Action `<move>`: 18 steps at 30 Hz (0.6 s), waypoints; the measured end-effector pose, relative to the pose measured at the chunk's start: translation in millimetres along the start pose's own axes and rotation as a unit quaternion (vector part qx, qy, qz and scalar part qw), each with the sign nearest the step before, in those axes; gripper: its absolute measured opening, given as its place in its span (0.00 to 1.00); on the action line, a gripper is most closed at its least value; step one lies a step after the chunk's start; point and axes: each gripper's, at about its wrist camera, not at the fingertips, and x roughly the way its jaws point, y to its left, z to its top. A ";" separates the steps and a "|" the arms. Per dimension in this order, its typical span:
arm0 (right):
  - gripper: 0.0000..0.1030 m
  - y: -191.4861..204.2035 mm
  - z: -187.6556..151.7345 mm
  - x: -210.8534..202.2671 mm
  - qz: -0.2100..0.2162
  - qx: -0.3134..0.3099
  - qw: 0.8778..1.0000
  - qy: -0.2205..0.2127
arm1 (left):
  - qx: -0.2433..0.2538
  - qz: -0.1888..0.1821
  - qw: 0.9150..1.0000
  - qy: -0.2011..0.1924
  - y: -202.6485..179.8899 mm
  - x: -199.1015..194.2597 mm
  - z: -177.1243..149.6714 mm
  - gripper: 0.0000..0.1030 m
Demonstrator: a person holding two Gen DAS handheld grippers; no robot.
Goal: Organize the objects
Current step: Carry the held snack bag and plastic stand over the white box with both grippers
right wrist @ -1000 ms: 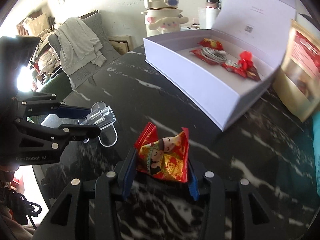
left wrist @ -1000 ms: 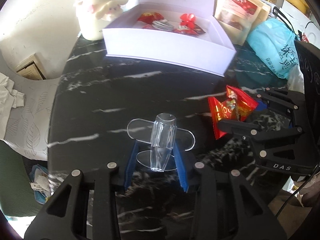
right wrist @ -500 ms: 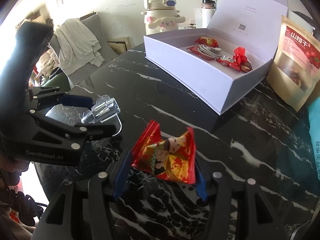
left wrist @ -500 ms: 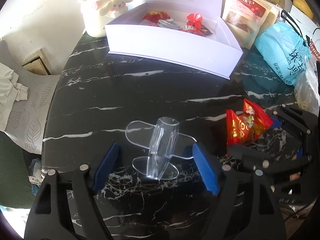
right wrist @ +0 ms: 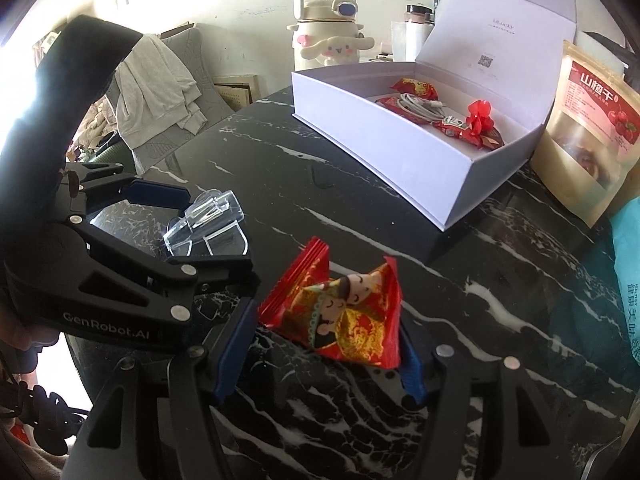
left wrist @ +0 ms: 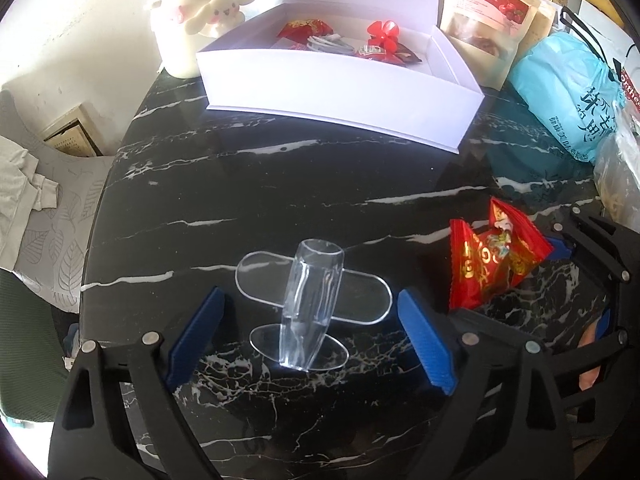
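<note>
Blue-padded, the left hand-held gripper (left wrist: 310,336) stands wide open astride the clear acrylic stand (left wrist: 312,304) on the black marble bench (left wrist: 280,184), its tube pointing ahead toward the white box (left wrist: 340,92), while the right hand-held gripper (right wrist: 328,344) clasps the red snack packet (right wrist: 340,304).

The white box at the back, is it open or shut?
Open. The white box has its lid standing up behind it, and you can see red snack packets inside.
</note>
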 end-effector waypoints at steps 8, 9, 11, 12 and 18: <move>0.53 -1.5 -2.8 -2.0 -0.005 -0.005 1.000 -0.012 | 0.011 -0.007 1.000 -0.025 0.6 -4.5 -5.0 0.74; 0.51 -3.8 -2.4 -2.5 0.000 0.002 1.000 -0.013 | 0.012 -0.007 1.000 -0.025 0.6 -4.6 -4.7 0.73; 0.46 -8.3 -1.1 -3.3 0.009 0.015 1.000 -0.016 | 0.014 -0.008 1.000 -0.027 0.0 -5.3 -3.9 0.64; 0.44 -10.2 -0.6 -3.4 0.013 0.020 1.000 -0.016 | 0.014 -0.008 1.000 -0.024 0.0 -5.1 -3.7 0.64; 0.42 -11.4 -0.1 -4.9 0.016 0.024 0.999 -0.018 | -0.005 -0.029 0.999 -0.021 2.3 -6.5 -2.5 0.64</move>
